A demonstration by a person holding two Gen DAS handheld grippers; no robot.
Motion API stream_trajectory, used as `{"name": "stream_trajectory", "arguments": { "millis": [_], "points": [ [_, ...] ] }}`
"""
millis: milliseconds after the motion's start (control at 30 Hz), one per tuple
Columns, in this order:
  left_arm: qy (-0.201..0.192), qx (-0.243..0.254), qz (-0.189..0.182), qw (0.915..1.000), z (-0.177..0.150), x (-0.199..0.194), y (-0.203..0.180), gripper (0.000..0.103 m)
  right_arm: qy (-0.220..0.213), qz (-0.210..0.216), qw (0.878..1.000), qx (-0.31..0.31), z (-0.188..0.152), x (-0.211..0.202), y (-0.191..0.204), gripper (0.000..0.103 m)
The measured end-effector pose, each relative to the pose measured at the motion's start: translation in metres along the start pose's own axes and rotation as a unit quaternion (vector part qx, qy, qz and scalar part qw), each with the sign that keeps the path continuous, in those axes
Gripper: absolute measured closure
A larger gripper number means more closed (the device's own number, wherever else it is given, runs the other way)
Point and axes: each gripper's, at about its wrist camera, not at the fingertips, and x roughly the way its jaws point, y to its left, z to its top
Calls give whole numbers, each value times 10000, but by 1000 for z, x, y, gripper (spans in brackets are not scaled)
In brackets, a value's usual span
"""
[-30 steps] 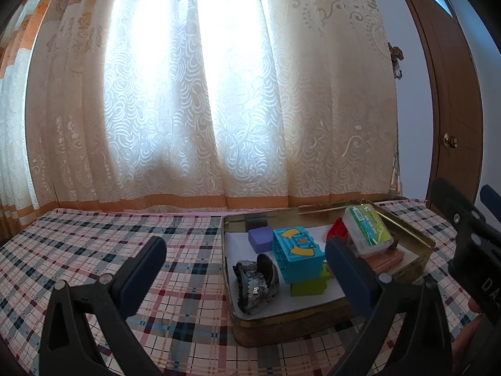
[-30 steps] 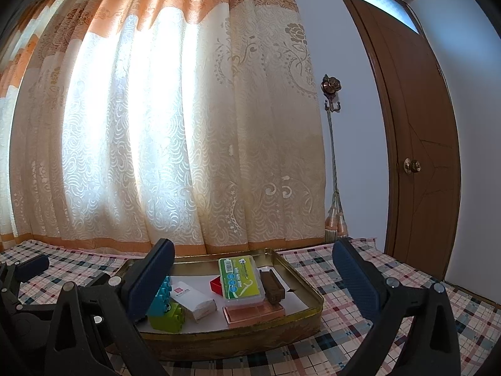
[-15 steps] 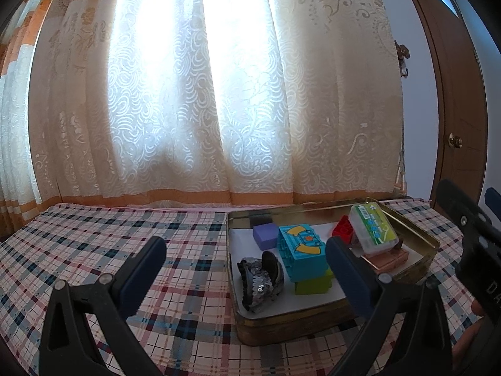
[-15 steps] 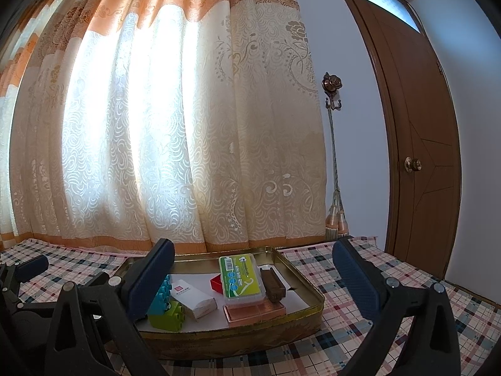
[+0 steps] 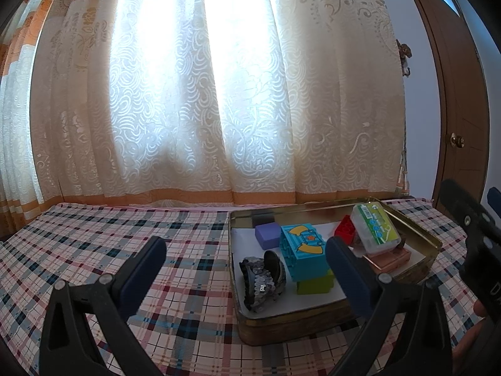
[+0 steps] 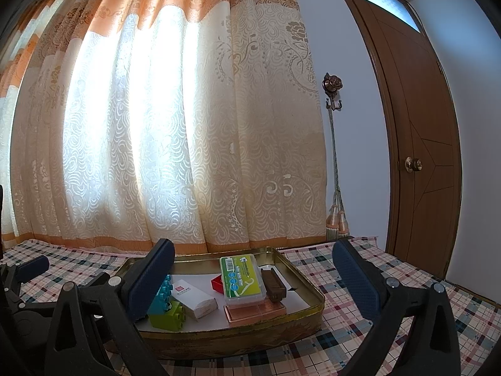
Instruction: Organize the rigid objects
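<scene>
A gold metal tray [image 5: 433,239] [image 6: 316,294] sits on the plaid tablecloth. It holds a blue toy block [image 5: 305,252] on a green brick [image 5: 314,283], a purple block [image 5: 267,235], a sequined hair clip [image 5: 261,274], a red brick [image 5: 344,228], a green floss box [image 5: 374,228] [image 6: 242,275] on a pink case [image 6: 256,310], a white box [image 6: 194,296] and a brown comb [image 6: 274,283]. My left gripper [image 5: 242,277] is open and empty, at the tray's left front. My right gripper [image 6: 250,282] is open and empty, in front of the tray.
A plaid tablecloth [image 5: 109,241] covers the surface. A lace curtain [image 5: 203,94] hangs behind it. A brown door [image 6: 419,144] stands at the right, with a curtain tassel [image 6: 336,222] beside it. The other gripper shows at the right edge [image 5: 476,235] and left edge [image 6: 22,285].
Both views shift only slightly; the left wrist view has drifted a little left, so the tray sits further right. Both grippers stay open and the tray's contents have not moved.
</scene>
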Motion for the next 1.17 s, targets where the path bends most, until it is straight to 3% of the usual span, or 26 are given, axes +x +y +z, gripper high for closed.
{"name": "stream_trajectory", "arguments": {
  "millis": [1167],
  "points": [
    [138, -151, 180, 9996, -1, 5, 7, 0, 42, -24, 10000, 10, 0, -1, 1, 1]
  ]
}}
